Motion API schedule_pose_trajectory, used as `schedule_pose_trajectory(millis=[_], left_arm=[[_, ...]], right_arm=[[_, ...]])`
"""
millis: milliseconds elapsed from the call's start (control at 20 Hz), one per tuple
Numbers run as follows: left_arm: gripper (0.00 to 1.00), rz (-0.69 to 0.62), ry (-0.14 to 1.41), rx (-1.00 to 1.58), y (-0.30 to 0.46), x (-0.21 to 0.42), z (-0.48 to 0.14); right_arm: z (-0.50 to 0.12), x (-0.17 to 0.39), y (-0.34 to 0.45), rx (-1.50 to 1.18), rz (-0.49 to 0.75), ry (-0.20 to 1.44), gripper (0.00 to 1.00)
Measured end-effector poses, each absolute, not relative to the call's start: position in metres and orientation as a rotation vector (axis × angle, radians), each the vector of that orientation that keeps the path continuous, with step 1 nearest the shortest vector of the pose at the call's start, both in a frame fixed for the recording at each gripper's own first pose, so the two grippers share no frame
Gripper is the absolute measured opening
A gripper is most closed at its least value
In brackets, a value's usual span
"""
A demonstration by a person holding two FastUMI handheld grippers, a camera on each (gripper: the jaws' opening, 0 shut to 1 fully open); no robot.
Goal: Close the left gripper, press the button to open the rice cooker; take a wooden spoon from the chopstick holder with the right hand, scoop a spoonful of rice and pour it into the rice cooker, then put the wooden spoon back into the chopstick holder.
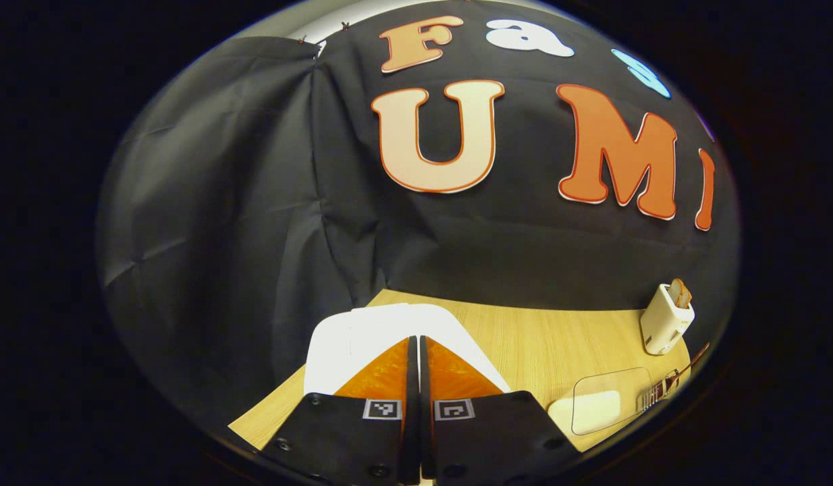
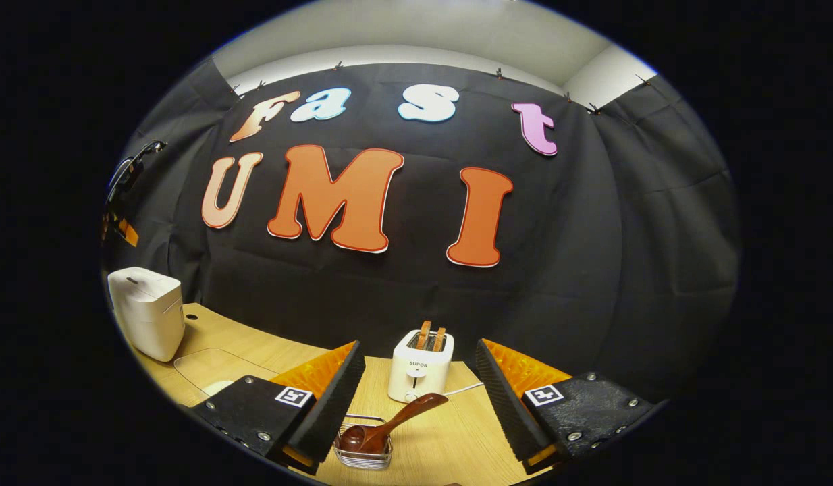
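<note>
Left gripper view has my left gripper (image 1: 416, 351) pressed together, the two fingers meeting with barely a line between them and nothing caught there. Directly beyond their tips, low and close, sits the white boxy rice cooker (image 1: 362, 337) on the pale wooden table (image 1: 558, 337); its lid is down, and the fingers hide most of its top, so I cannot tell where the button lies from here. The fingers point straight at it, which is what a press needs, and this hand is plainly the nearer one.

Right gripper view places the same cooker (image 2: 148, 310) far off toward the left edge, well apart from my right gripper (image 2: 420, 398). That gripper is spread wide and carries nothing. Between its fingers and a little toward the left one lies the dark brown wooden spoon (image 2: 389, 425), bowl down in the small wire-basket chopstick holder (image 2: 364, 456), handle slanting up and to the right toward a white toaster (image 2: 420, 364) with slices in its slots. I judge the handle's free upper end the place to take it, across its long axis.
</note>
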State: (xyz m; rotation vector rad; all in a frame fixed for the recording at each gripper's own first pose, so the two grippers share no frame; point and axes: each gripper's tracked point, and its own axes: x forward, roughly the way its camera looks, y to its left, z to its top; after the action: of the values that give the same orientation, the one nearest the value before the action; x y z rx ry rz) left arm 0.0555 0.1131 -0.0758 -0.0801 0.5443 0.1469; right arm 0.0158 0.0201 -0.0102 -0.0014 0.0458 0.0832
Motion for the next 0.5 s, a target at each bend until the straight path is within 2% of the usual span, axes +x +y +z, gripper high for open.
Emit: schedule_pose_trajectory(millis=[250,500], left_arm=[[0.04,0.081,0.684,-0.169,0.099,0.057,-0.124],[0.05,0.09,0.791,-0.237,0.105,0.058,-0.162]], right_arm=[[-0.021,0.011,0.018,-0.002,0.088,0.067,0.99],[-0.031,0.011,0.02,0.006,0.102,0.099,1.0]])
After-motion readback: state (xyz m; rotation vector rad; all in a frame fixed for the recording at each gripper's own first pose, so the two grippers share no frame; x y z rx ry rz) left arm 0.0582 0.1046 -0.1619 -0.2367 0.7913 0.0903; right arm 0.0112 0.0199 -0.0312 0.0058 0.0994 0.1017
